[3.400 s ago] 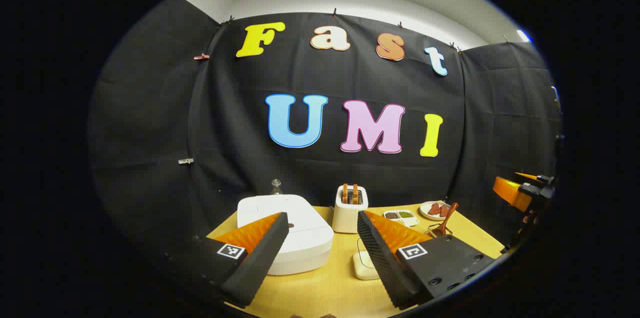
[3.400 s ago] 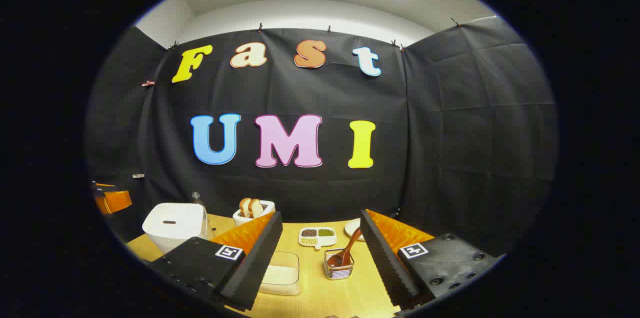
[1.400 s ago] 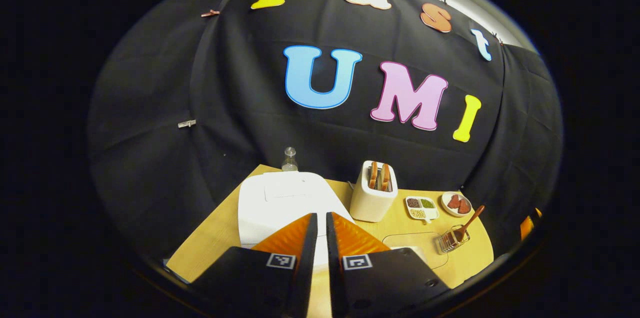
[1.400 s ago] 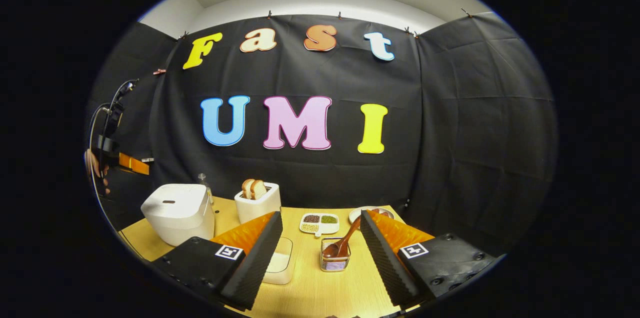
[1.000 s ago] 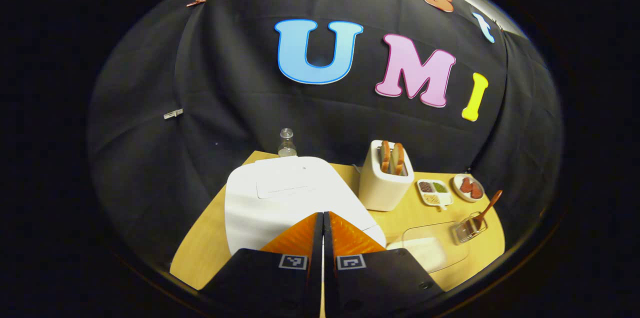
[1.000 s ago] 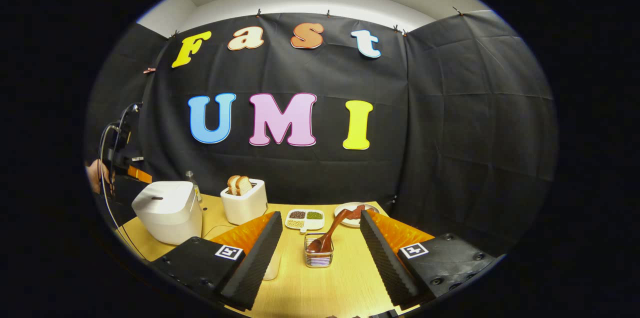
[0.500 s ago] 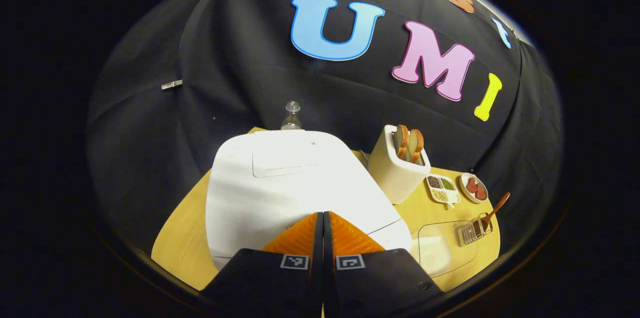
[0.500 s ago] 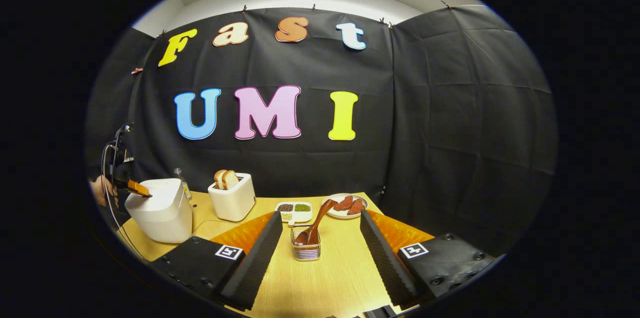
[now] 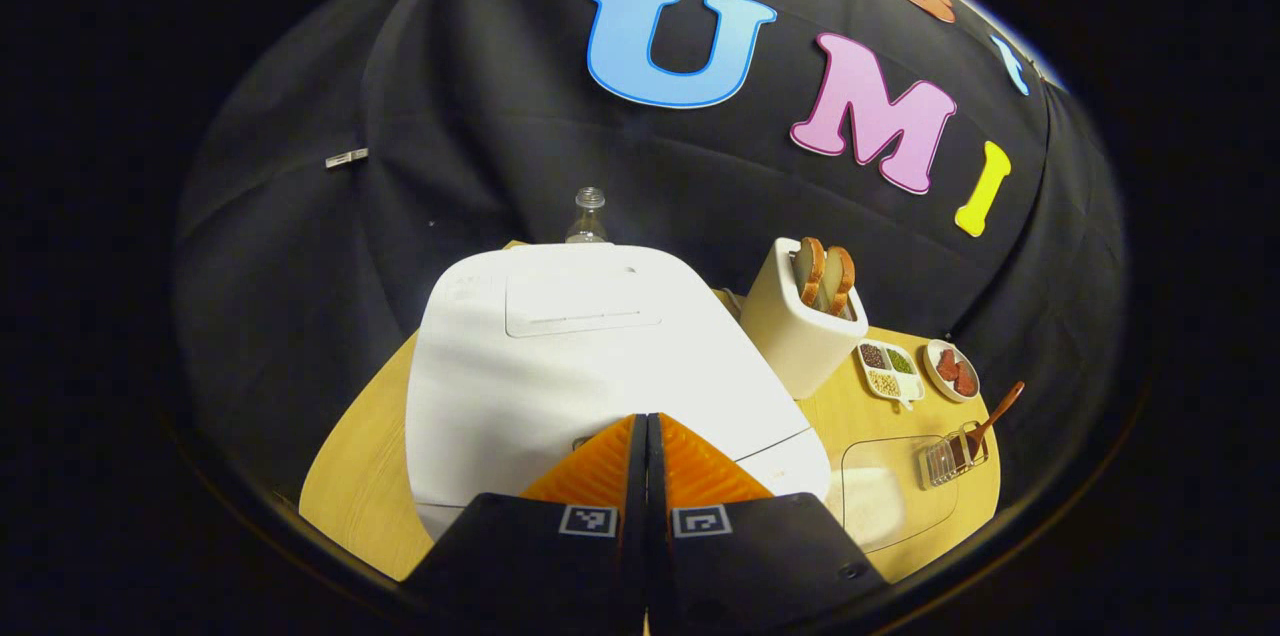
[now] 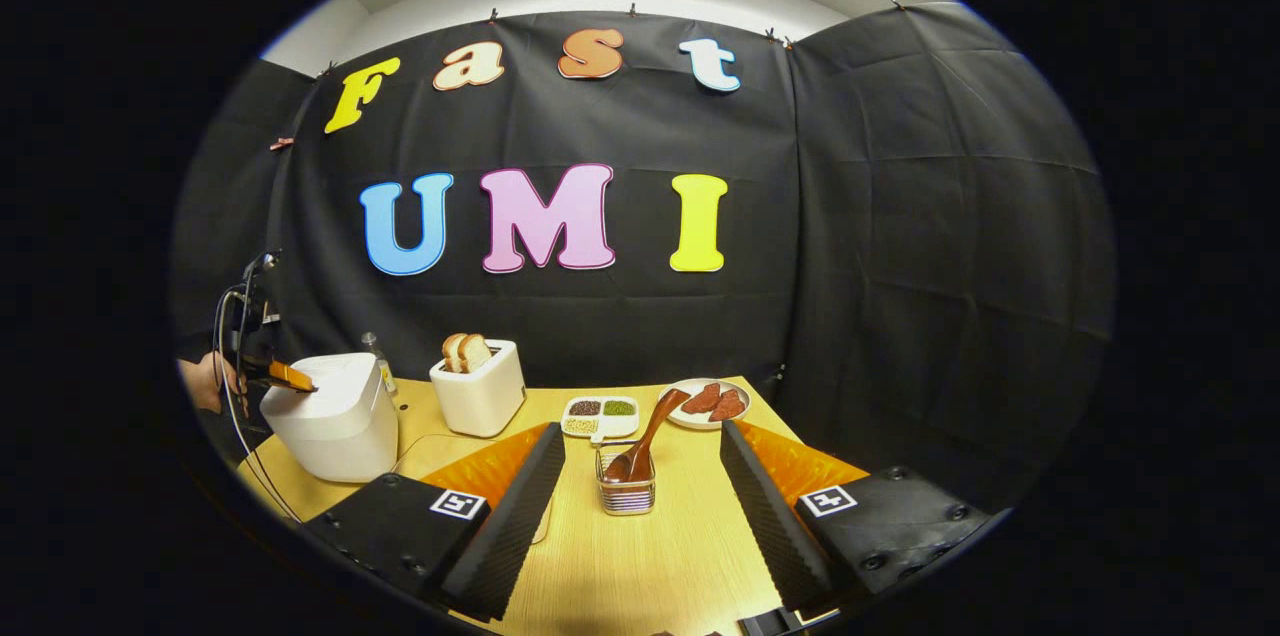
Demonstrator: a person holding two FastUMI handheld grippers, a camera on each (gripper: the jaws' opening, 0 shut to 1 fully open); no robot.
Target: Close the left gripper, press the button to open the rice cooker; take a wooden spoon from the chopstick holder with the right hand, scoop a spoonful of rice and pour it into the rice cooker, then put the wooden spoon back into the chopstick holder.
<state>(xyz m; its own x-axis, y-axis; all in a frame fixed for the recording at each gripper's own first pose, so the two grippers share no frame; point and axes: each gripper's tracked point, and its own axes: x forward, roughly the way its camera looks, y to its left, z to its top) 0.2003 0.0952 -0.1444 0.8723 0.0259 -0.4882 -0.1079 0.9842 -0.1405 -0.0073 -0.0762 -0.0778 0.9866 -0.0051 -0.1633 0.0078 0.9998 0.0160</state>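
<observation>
Left claw [image 9: 645,426], clenched, tips on the cooker [image 9: 590,356] lid's front edge. Right claw [image 10: 640,476] released, holder [image 10: 626,493] with spoon [image 10: 645,441] between its fingers; toaster [image 10: 480,394], dishes beyond.

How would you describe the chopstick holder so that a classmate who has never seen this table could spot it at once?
Start from the big white rice cooker at the table's left and pass the toaster. Nearer the front, between the right gripper fingers, stands the chopstick holder. It is a small see-through ribbed box, the one thing with a wooden spoon leaning out of it.
</observation>
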